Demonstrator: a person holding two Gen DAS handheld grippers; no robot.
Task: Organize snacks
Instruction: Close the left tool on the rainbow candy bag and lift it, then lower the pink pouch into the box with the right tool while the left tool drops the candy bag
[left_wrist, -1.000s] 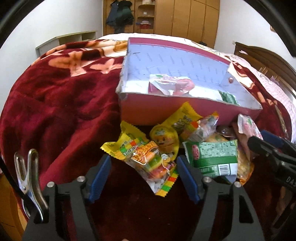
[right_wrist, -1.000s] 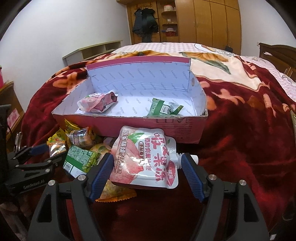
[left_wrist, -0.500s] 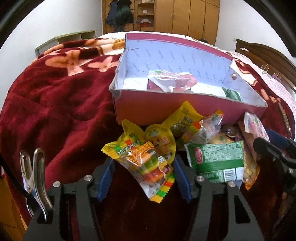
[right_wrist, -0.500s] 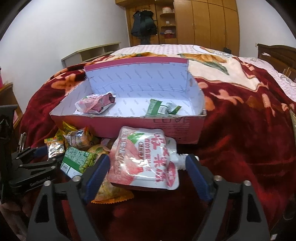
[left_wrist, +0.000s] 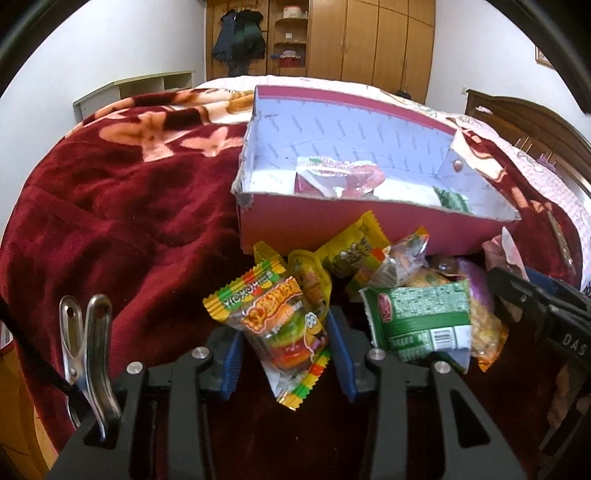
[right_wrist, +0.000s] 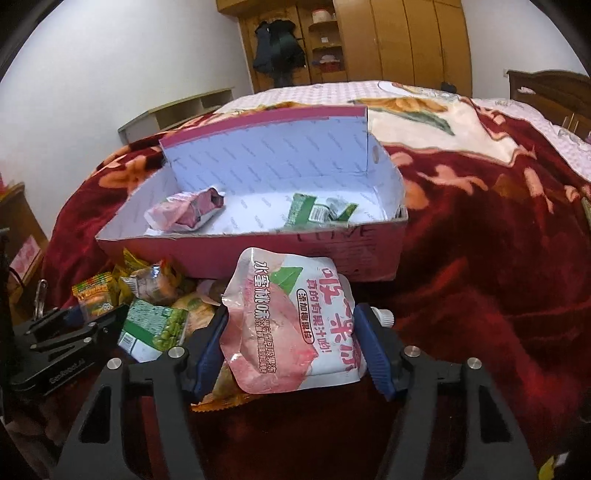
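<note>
On the bed, a shallow pink box (right_wrist: 258, 254) with a white lining sits open, its tall back wall upright. Inside lie a crumpled pink pouch (right_wrist: 184, 212) toward the left and a green packet (right_wrist: 317, 210) toward the right, well apart.

Just in front of the box is a heap of snacks (left_wrist: 388, 273). The left gripper (left_wrist: 284, 350) is closing around a clear gummy bag (left_wrist: 284, 325); the blue pads flank the bag closely, though whether they press it yet is hard to tell. The bag's long axis runs away from the camera, slightly tilted, its yellow crimped end toward the box. Beside it lies a green pea packet (left_wrist: 421, 317).

The right gripper (right_wrist: 291, 347) is closing on a peach jelly pouch (right_wrist: 291, 332), pads at its sides and apparently touching. The pouch lies lengthwise toward the box, its top edge against the box front and its white cap (right_wrist: 382, 315) out to the right.

A dark red floral blanket (right_wrist: 480, 258) covers the bed. Behind stand white walls, a wooden wardrobe (right_wrist: 406, 40) and hanging coats (right_wrist: 277, 44).
</note>
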